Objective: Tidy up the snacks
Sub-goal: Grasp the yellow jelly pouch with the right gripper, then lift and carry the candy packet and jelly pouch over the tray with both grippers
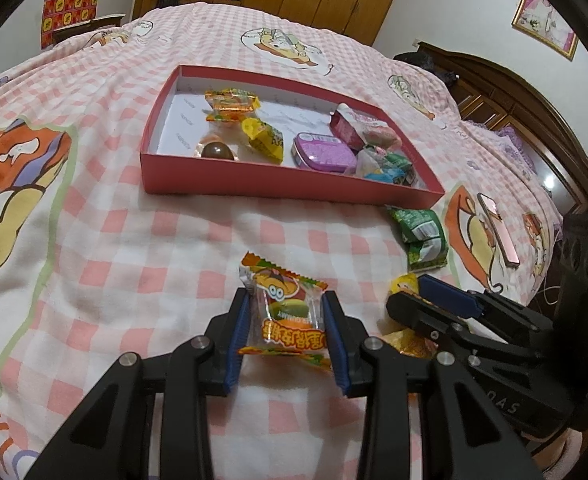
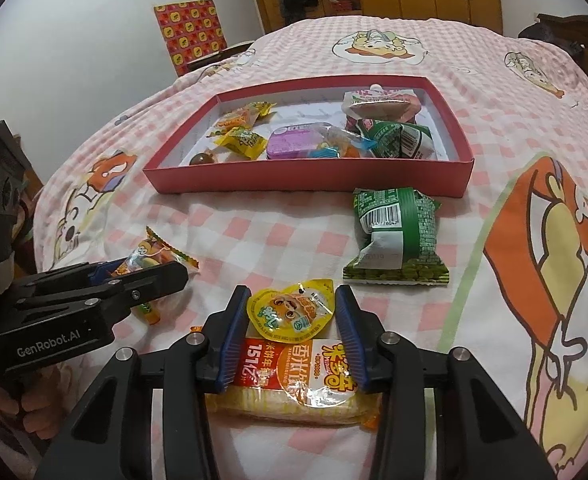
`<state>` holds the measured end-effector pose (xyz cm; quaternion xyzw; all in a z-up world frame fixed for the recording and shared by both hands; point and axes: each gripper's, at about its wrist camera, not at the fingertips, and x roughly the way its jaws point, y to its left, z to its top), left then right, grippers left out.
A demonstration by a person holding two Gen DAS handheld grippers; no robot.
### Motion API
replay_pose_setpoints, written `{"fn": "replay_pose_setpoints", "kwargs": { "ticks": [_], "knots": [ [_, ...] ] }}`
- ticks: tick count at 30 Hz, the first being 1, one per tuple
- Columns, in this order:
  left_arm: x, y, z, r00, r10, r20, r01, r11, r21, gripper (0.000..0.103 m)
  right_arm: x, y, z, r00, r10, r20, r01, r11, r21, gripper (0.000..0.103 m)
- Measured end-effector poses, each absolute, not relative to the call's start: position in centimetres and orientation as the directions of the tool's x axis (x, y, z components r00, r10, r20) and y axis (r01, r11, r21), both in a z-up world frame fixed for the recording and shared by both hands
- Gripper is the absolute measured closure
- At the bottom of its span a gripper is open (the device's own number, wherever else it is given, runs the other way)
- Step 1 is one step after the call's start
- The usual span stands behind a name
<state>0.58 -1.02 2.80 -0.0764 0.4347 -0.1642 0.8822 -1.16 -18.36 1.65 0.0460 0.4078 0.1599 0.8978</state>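
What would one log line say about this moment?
left gripper: shut on gummy packet | right gripper: shut on yellow pouch | red box: partly filled

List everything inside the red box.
In the red box: orange gummy packets, yellow candy, chocolate ball, purple tin, pink pouch, green packet. Whatever is under the overlapping right-hand packets is hidden.

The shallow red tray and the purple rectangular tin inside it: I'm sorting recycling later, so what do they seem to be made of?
The shallow red tray looks like matte cardboard: thin straight walls, crisp folded corners, white printed paper lining. The purple rectangular tin looks like painted metal with a slight sheen: rounded corners and a raised rolled rim around the lid. Glossy plastic can't be ruled out.
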Motion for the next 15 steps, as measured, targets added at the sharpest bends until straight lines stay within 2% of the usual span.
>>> {"fn": "replay_pose_setpoints", "kwargs": {
  "ticks": [15],
  "knots": [
    [0.3,-0.2,4.1,0.592,-0.343,-0.730,0.202,0.939,-0.278,0.066,-1.5,-18.4,2.8,0.628,0.353,-0.694,-0.250,0.936,0.249,0.060]
  ]
}}
